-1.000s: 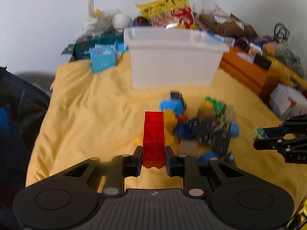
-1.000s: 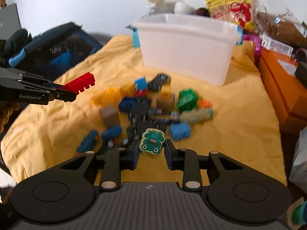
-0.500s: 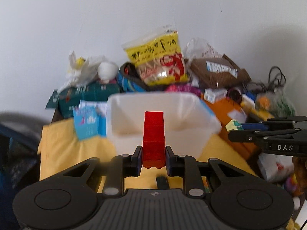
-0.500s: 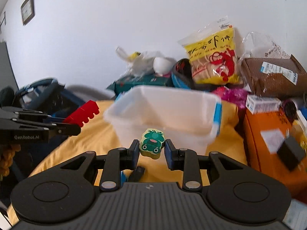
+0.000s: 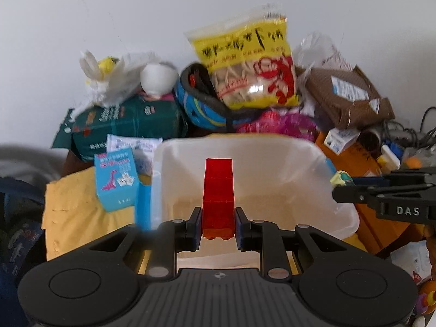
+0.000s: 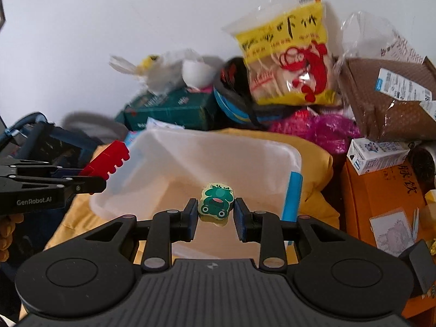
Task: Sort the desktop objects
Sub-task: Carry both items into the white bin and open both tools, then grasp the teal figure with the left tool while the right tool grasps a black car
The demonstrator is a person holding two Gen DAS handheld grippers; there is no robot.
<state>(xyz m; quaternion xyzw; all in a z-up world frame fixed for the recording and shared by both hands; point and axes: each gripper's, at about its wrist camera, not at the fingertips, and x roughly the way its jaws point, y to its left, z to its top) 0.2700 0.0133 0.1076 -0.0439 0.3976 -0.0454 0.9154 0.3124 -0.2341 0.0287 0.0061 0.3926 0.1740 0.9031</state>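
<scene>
My left gripper (image 5: 218, 226) is shut on a tall red brick stack (image 5: 218, 190), which hangs over the open white plastic bin (image 5: 275, 155). In the right wrist view, the same red stack (image 6: 109, 160) juts from the left gripper (image 6: 94, 181) at the bin's left rim. Between the pads of my right gripper (image 6: 215, 215) sits a small green frog piece (image 6: 216, 201), held above the bin (image 6: 231, 158), whose inside looks bare. From the left wrist view, the right gripper (image 5: 343, 188) reaches in at the bin's right rim with the frog piece (image 5: 340, 178) at its tip.
The bin stands on a yellow cloth (image 5: 70, 204). Behind it are a yellow snack bag (image 5: 248, 65), a green box (image 5: 122, 125), a brown parcel (image 5: 346, 95) and a pink bag (image 6: 321, 130). A blue dinosaur box (image 5: 117, 182) stands left of it and an orange box (image 6: 381, 199) right.
Both grippers rose from the toy pile on the cloth and moved forward over the bin, each keeping its piece. The bin now fills the lower middle of both views.
</scene>
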